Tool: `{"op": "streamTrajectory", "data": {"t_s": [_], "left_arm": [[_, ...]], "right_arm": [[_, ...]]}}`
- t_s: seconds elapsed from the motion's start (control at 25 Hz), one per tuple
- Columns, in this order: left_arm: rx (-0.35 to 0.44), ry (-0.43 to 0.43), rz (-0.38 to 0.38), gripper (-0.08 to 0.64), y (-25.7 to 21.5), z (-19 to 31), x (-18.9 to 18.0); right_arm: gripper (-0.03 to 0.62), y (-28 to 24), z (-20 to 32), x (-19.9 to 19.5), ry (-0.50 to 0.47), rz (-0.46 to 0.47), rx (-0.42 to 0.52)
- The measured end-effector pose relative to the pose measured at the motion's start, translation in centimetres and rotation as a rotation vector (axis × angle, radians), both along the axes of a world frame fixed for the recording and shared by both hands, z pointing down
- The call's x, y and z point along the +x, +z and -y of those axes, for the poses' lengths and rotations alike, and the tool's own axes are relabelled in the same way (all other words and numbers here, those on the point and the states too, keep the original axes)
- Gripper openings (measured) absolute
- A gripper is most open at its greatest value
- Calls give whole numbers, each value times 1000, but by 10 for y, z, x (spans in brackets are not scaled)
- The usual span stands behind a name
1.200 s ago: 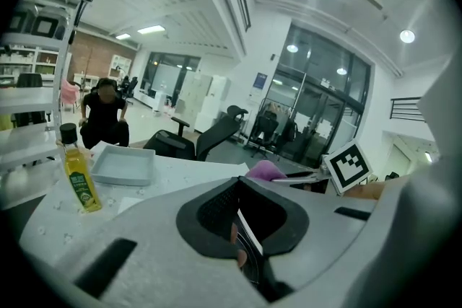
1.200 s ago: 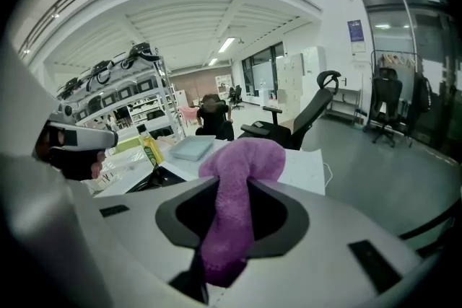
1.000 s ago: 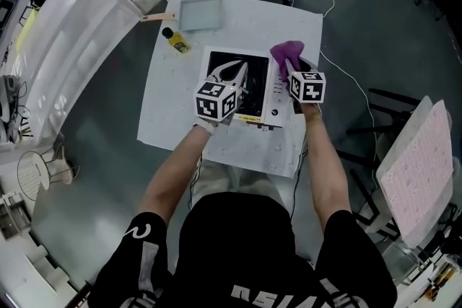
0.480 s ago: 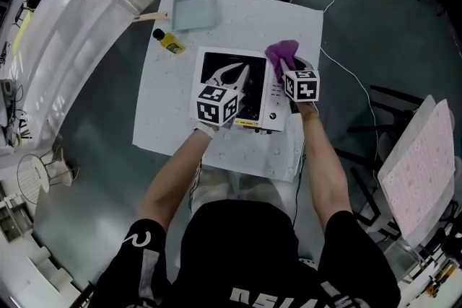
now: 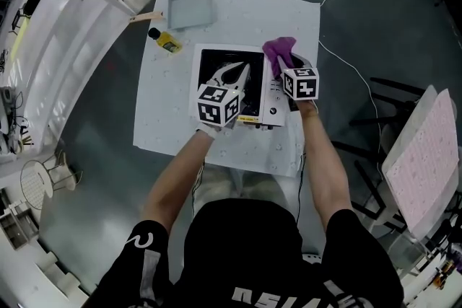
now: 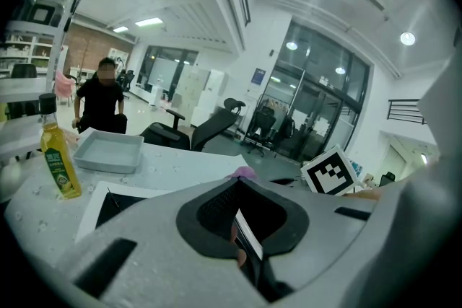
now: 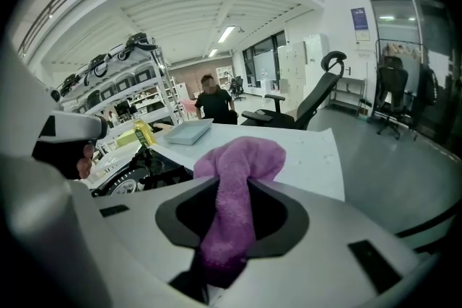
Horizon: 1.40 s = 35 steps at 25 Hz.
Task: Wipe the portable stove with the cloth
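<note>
The purple cloth [image 7: 229,213] is pinched in the right gripper [image 7: 220,267], its loose end bunched above the stove's [image 5: 215,63] right-hand control side. The stove sits mid-table [image 5: 303,18]. The left gripper [image 5: 234,72] rests over its black top, jaws drawn together; whether they pinch anything I cannot tell. Beyond stand a yellow bottle [image 5: 164,41] and a grey tray [image 5: 191,9]
</note>
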<state>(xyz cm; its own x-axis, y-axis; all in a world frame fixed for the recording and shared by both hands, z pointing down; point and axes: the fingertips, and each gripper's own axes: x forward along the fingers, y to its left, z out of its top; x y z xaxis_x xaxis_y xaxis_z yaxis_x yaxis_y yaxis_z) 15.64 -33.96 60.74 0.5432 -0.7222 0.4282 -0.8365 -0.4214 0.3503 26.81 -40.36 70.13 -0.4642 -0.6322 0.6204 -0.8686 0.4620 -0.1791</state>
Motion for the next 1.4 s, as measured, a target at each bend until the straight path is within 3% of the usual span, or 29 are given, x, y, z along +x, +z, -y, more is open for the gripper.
{"op": "streamTrajectory", "data": {"t_s": [0.88,1.4], "left_arm": [[12,7,19,6,-4,-42,-7],[17,29,25,6,-4,-60,7]], "right_arm": [[103,1,-52,2,37,21,1],[103,0,-81,2,33,41,13]]}}
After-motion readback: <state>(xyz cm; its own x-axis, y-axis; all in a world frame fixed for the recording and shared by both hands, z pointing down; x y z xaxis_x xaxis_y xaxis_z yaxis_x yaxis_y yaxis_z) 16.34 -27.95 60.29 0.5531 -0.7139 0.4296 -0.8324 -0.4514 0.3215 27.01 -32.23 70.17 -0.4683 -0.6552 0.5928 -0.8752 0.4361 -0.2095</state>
